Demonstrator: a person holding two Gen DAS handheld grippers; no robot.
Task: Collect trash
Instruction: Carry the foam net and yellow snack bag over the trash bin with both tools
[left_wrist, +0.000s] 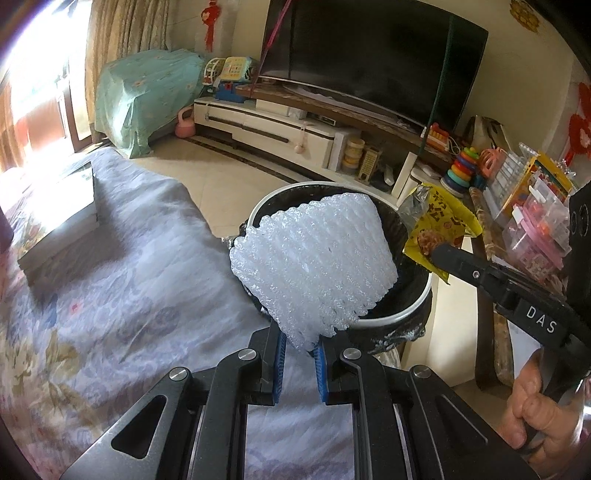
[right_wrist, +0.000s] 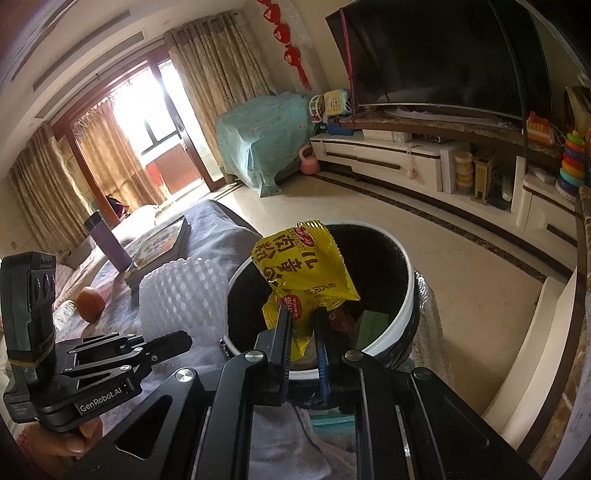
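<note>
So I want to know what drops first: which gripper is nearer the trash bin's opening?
Right. The right gripper holds the yellow snack wrapper over the trash bin. The left gripper holds the white foam net at the bin's near rim, beside the bed.

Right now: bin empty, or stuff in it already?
Not empty. Right wrist view shows a green item and a reddish one inside the lined trash bin, near the bottom. How full: cannot tell.

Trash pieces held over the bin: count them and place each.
2. White foam fruit net in the left gripper; yellow snack wrapper in the right gripper. Both over the bin; more trash inside.
</note>
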